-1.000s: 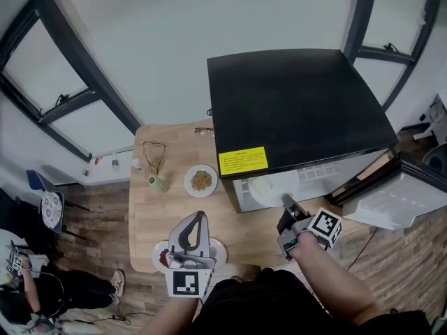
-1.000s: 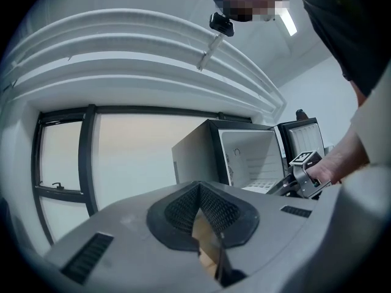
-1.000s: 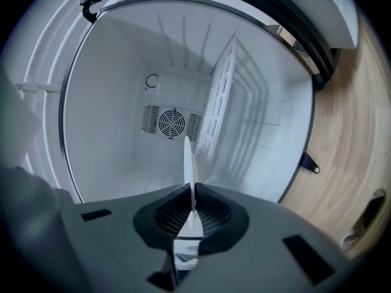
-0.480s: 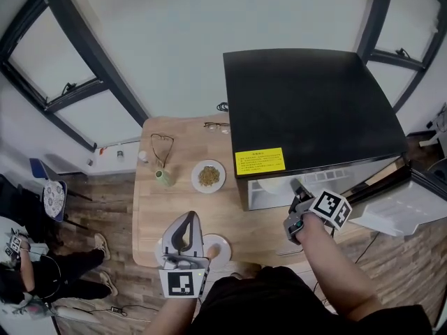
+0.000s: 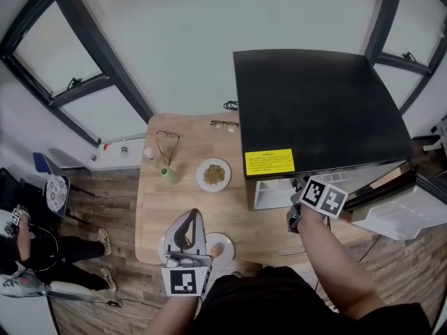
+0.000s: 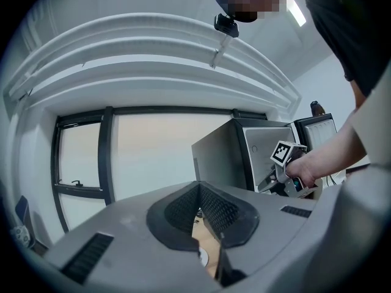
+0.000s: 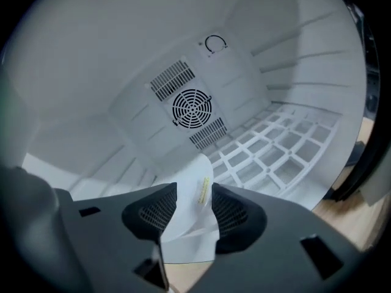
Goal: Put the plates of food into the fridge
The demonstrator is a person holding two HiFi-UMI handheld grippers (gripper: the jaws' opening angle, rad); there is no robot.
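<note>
right claw (image 7: 194, 191) opening around white plate (image 7: 190, 227) inside fridge (image 7: 91, 78); left claw (image 6: 199, 189) clenched.

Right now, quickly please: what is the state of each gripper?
Left gripper: shut, holding nothing.
Right gripper: opening, with the plate between its jaws.

The left claw (image 5: 195, 216) covers part of a plate (image 5: 221, 244); its food perhaps unreadable.

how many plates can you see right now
3. Plate with food in the middle of the table; second plate at its near edge; third plate inside the fridge. More may be hidden.
</note>
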